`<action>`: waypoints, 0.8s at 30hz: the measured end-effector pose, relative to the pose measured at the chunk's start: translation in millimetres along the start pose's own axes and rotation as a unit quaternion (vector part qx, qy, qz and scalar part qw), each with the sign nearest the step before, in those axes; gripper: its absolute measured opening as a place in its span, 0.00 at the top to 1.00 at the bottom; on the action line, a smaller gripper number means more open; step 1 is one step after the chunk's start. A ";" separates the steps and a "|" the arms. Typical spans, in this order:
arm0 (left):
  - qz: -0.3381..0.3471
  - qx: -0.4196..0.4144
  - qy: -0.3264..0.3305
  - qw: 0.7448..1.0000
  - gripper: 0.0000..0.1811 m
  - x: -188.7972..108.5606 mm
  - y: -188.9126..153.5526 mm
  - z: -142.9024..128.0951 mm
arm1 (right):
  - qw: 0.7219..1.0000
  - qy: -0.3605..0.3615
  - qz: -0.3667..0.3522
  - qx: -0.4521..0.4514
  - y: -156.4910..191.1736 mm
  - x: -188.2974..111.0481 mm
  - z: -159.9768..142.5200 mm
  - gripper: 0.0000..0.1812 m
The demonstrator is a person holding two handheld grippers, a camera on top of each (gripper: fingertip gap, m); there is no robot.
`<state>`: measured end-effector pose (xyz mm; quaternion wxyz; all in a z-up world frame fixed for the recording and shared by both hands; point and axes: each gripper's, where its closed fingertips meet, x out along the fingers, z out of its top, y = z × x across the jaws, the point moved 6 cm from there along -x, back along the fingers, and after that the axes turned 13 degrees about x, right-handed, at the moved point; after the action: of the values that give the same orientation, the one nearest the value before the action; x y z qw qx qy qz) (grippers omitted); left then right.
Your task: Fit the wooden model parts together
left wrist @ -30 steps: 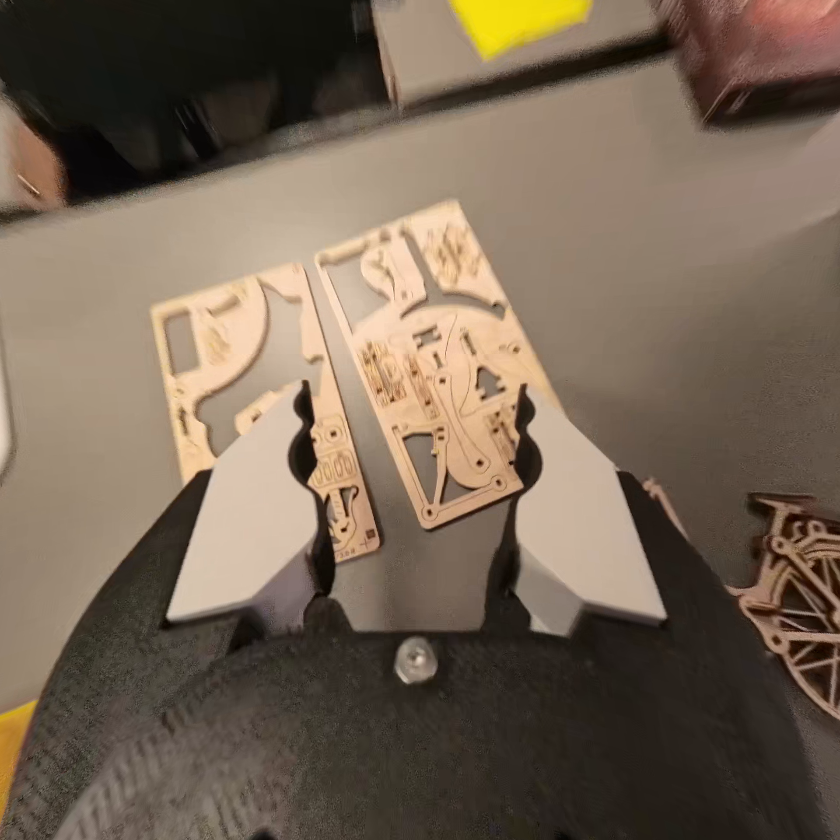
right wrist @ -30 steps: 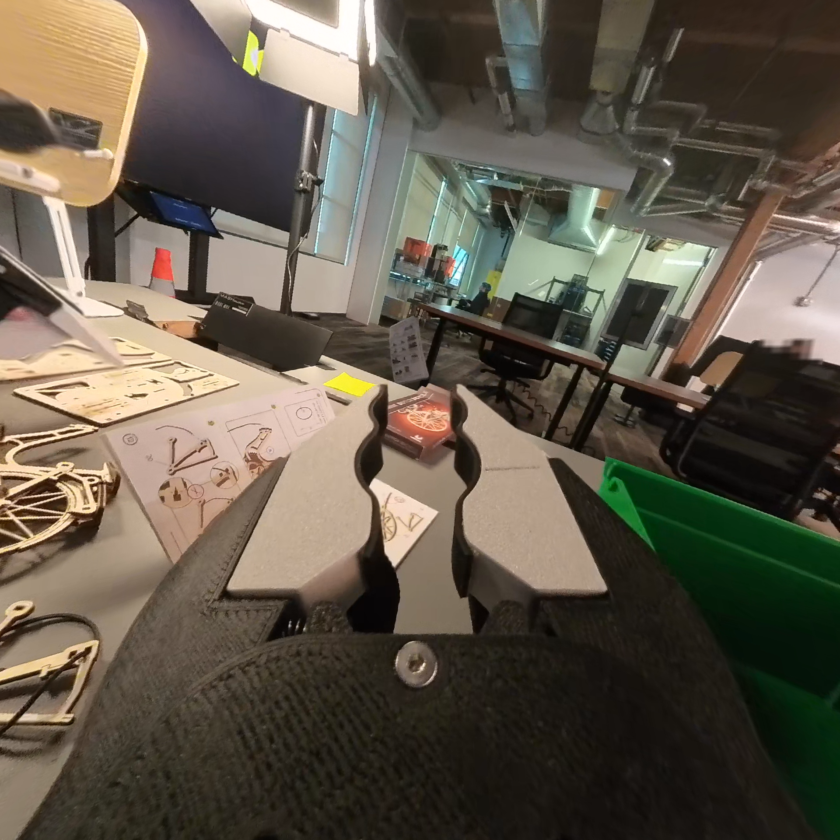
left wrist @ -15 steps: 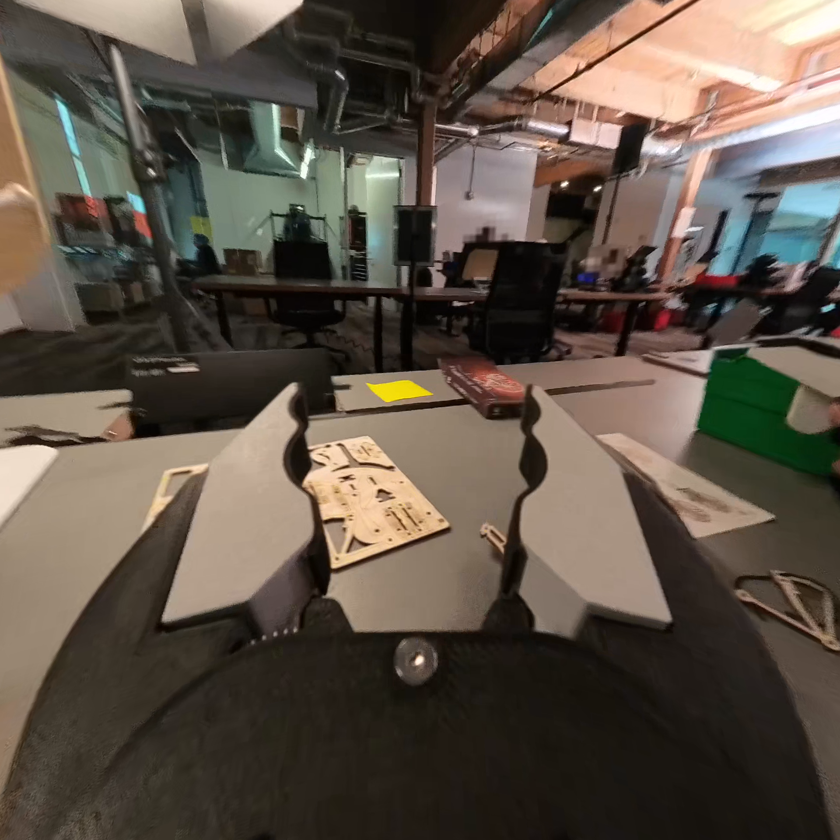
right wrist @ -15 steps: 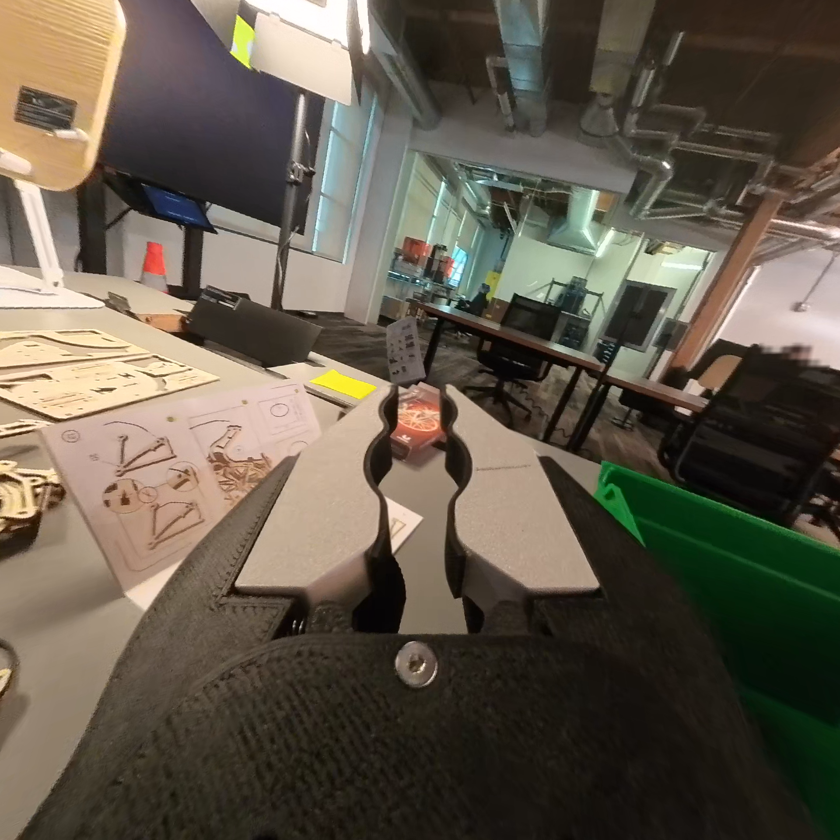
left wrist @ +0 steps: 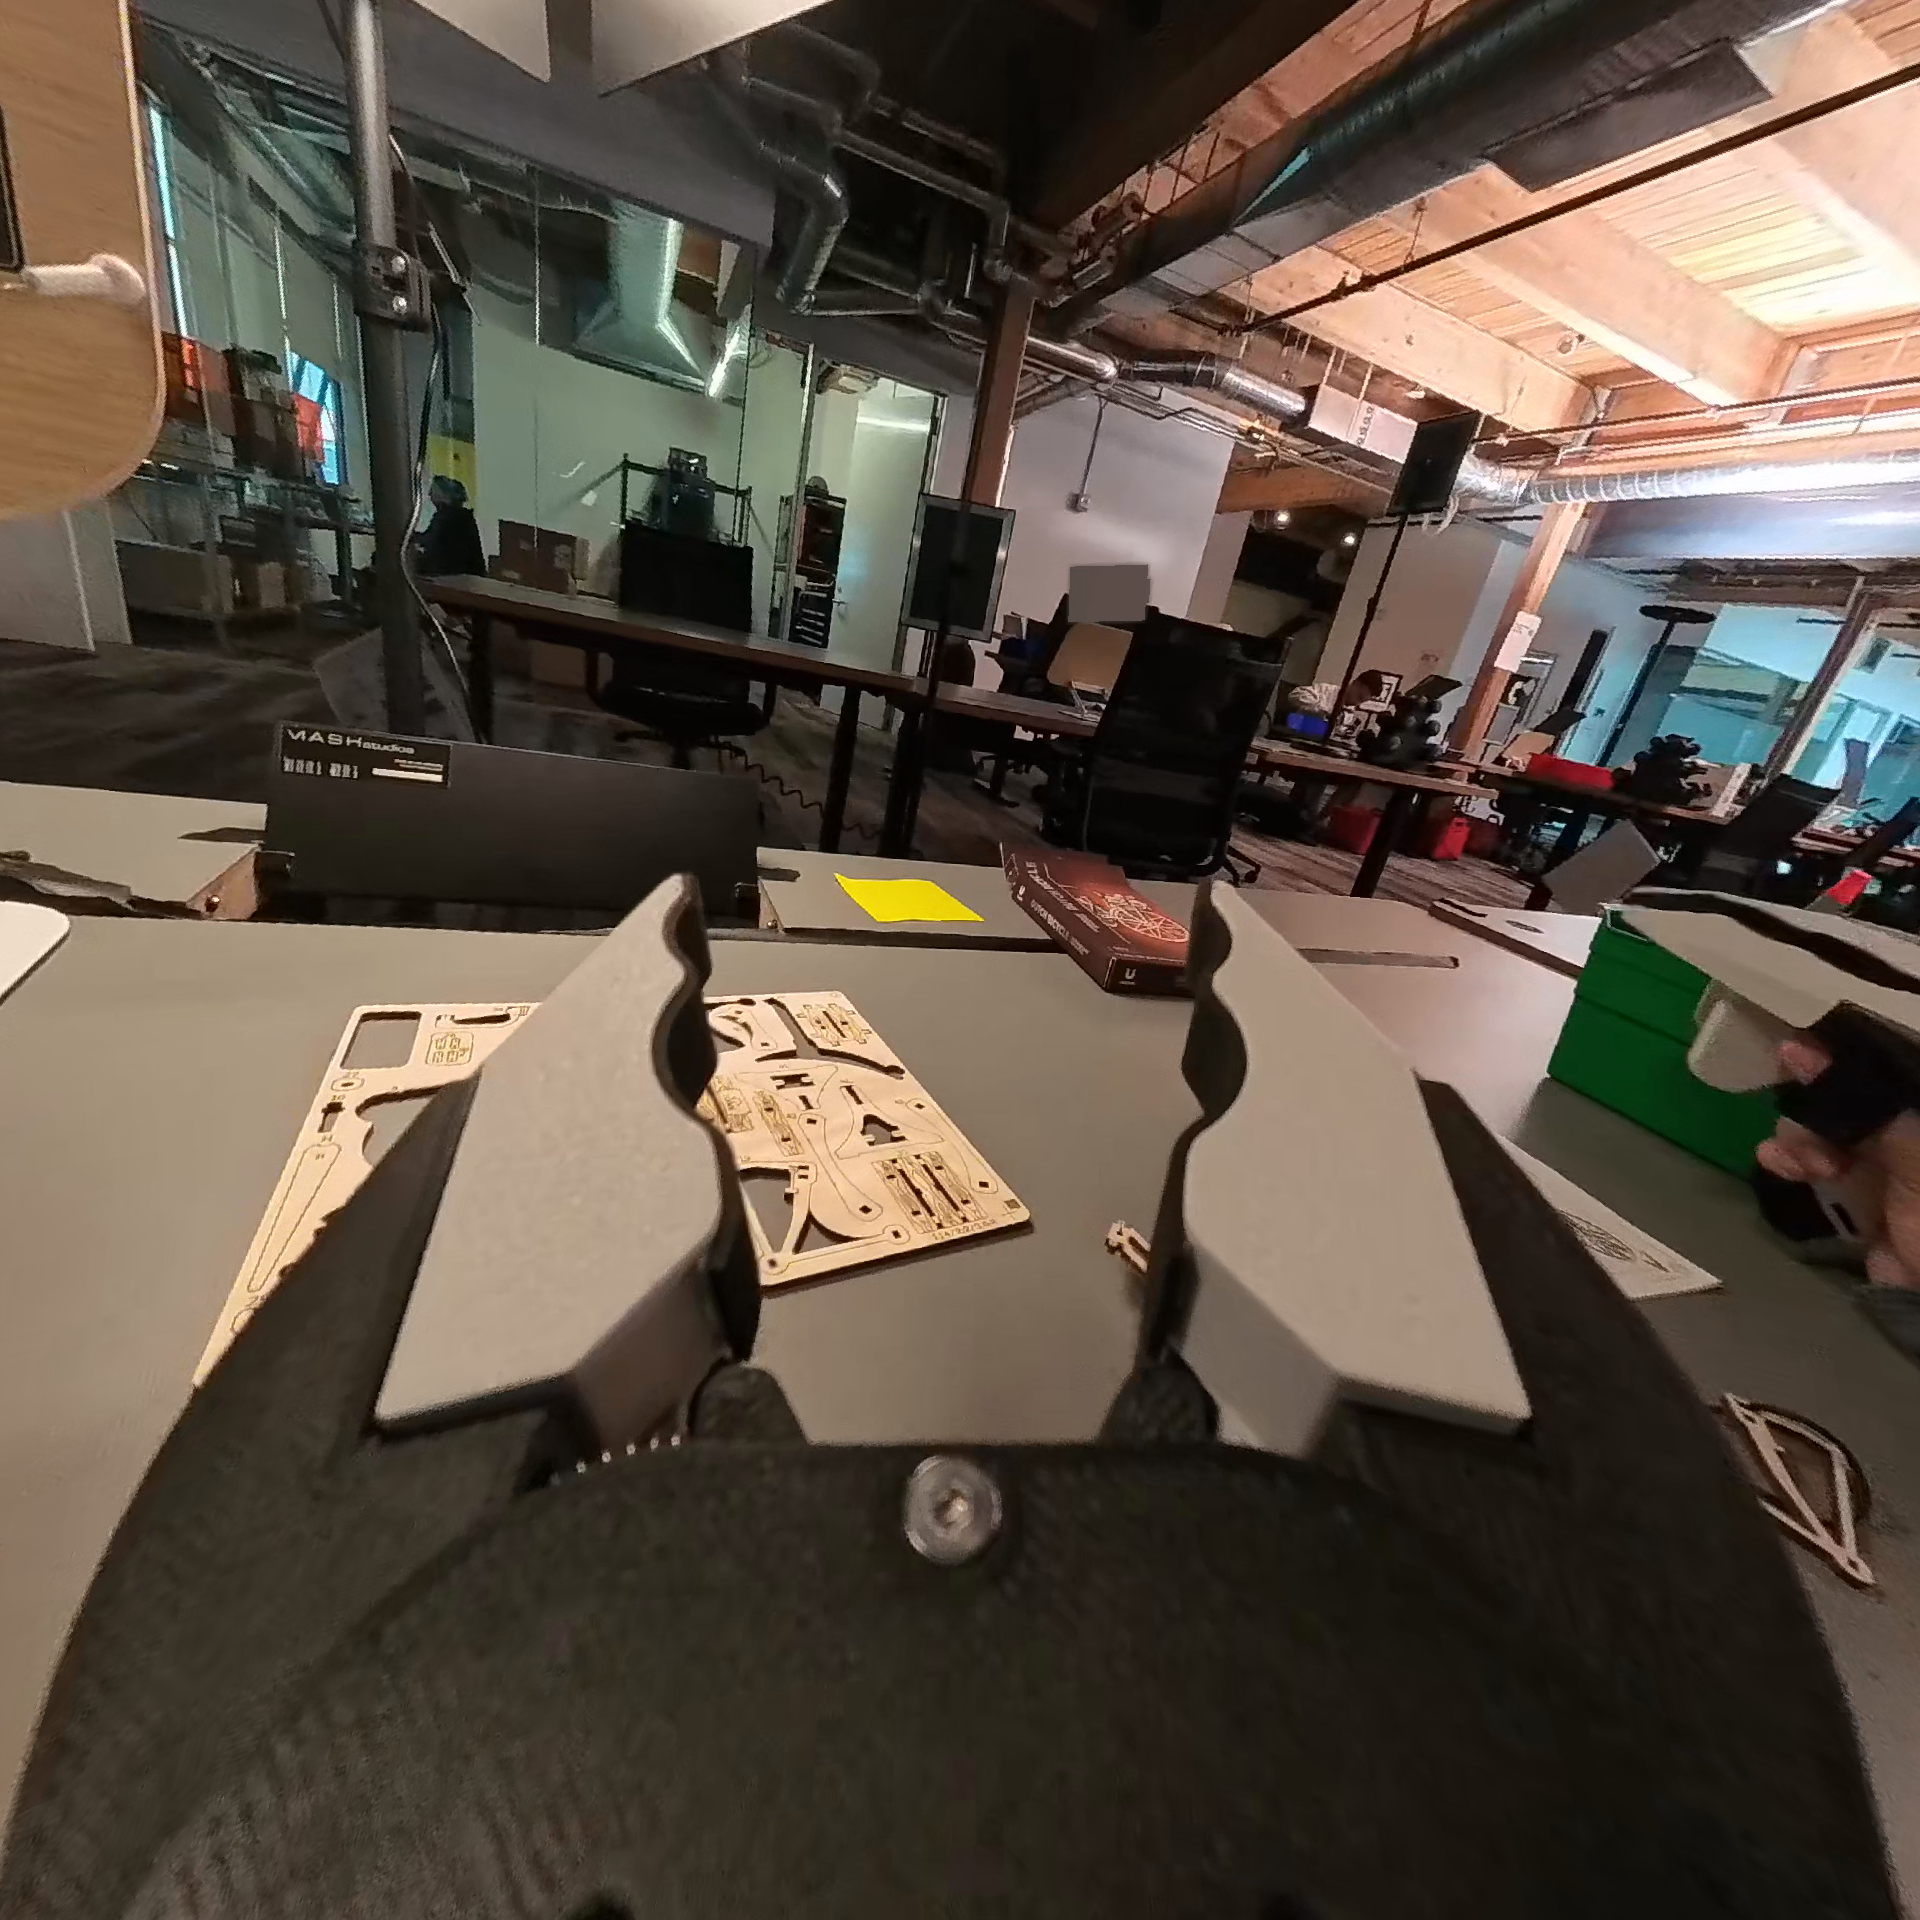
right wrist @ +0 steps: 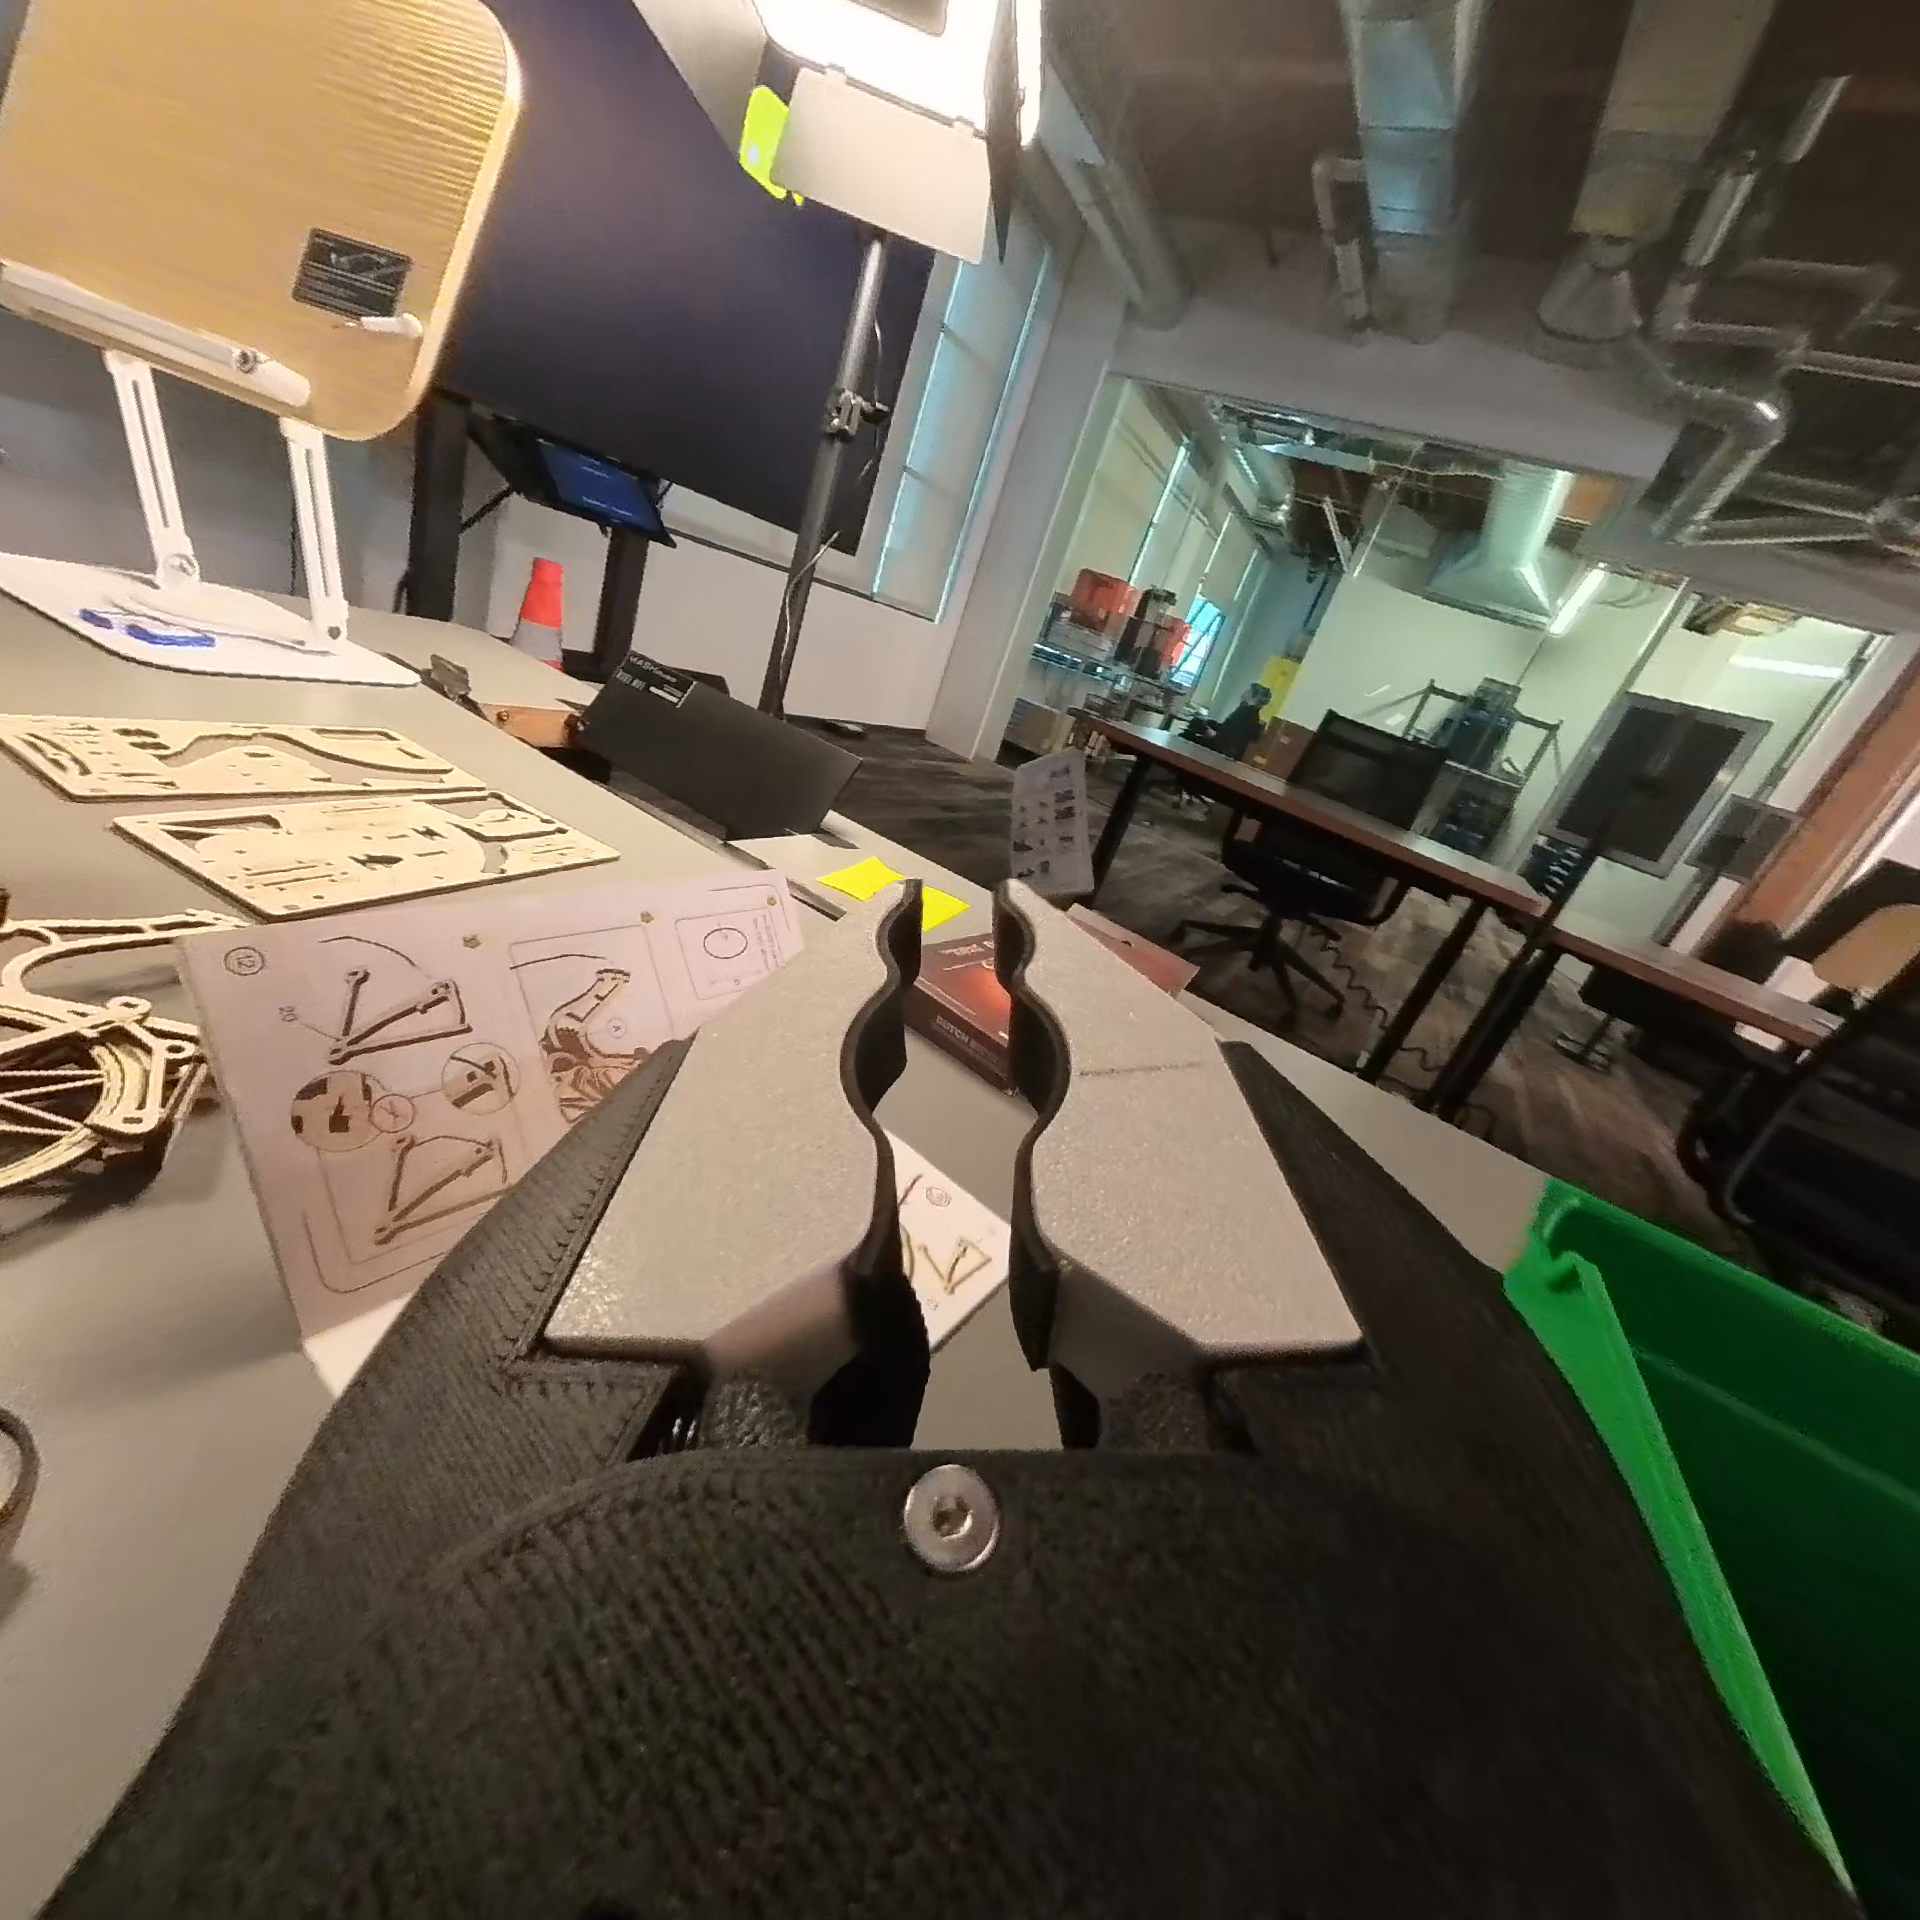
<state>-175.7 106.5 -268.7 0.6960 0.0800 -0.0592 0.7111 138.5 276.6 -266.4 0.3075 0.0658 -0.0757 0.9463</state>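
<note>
Left wrist view looks level across the grey worktop [left wrist: 187,1039], with the left claw [left wrist: 951,914] spread wide and holding nothing. Between and behind its fingers lies a pale wooden parts sheet [left wrist: 831,1132], flat on the worktop, with many pieces already punched out; a tiny loose wooden piece [left wrist: 1127,1242] sits just beside the inner edge of the right-hand finger. Farther back lie a yellow sticky note [left wrist: 906,897] and a dark red box [left wrist: 1101,930]. At the right edge a green bin [left wrist: 1642,1049] stands on the worktop, and the right claw [left wrist: 1766,961] shows in front of it, held by a hand [left wrist: 1860,1174]. A thin wooden triangle frame [left wrist: 1803,1486] lies low at the right. Right wrist view shows the right claw [right wrist: 958,902] nearly closed, a narrow gap left between its wavy fingers and nothing pinched in it. To its left an instruction sheet [right wrist: 416,1081] lies flat, partly hidden under the claw body, and beside that the part-built wooden wheel model [right wrist: 73,1060] rests on the worktop. Two parts sheets [right wrist: 353,847] lie farther back, side by side, near a white stand carrying a wooden panel [right wrist: 239,197]. The bin's wall [right wrist: 1704,1455] rises close on the right.
</note>
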 end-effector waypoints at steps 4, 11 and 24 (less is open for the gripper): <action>-0.010 -0.001 0.004 1.000 0.51 1.1 -1.0 -1.5 | 1.000 -0.007 0.009 0.007 -0.4 0.6 1.1 0.94; -0.019 -0.012 0.010 1.000 0.52 3.9 0.3 -4.6 | 1.000 -0.005 0.014 0.008 0.0 1.1 0.3 0.94; -0.035 0.032 0.016 0.999 0.55 3.9 -11.8 -3.2 | 1.000 -0.002 0.016 0.010 0.6 1.3 -0.4 0.94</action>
<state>-164.1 111.3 -271.3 0.7182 0.0927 -0.0220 0.6892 137.0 277.0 -266.7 0.2915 0.0694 -0.0678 0.9516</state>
